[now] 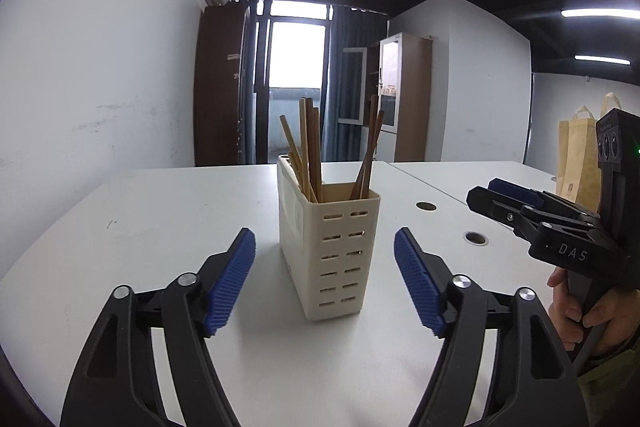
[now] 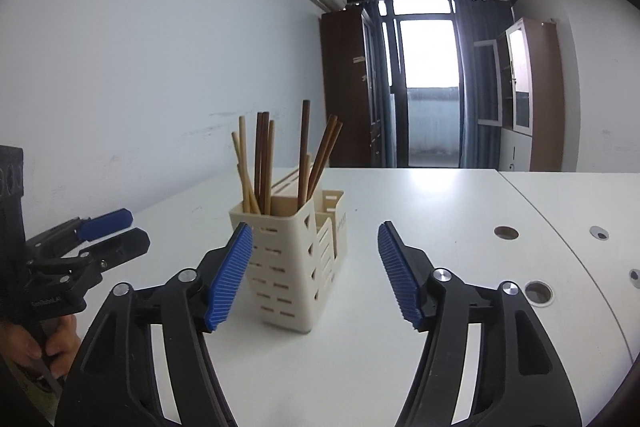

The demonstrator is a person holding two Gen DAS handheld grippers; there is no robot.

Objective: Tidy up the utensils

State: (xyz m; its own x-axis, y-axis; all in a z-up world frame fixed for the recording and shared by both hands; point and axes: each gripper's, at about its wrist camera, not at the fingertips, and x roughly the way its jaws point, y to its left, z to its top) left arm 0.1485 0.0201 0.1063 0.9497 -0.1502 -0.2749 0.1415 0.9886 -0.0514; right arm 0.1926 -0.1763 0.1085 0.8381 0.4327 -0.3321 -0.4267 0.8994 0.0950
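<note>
**Both finger pairs spread wide, holder between them**

Fingers on my left gripper [image 1: 325,281] stand spread and empty, level above the white table [image 1: 160,227]; my right gripper [image 2: 316,273] is released the same way. Each is held low by a hand [image 1: 576,311], pointing forward. I see the cream slotted utensil holder [image 1: 332,247] upright on the table, just ahead of both finger pairs and apart from them, with wooden chopsticks [image 1: 308,147] leaning inside. Behind it are a pale wall, a wooden cabinet [image 1: 404,95] and a bright balcony door [image 1: 296,55].
</note>
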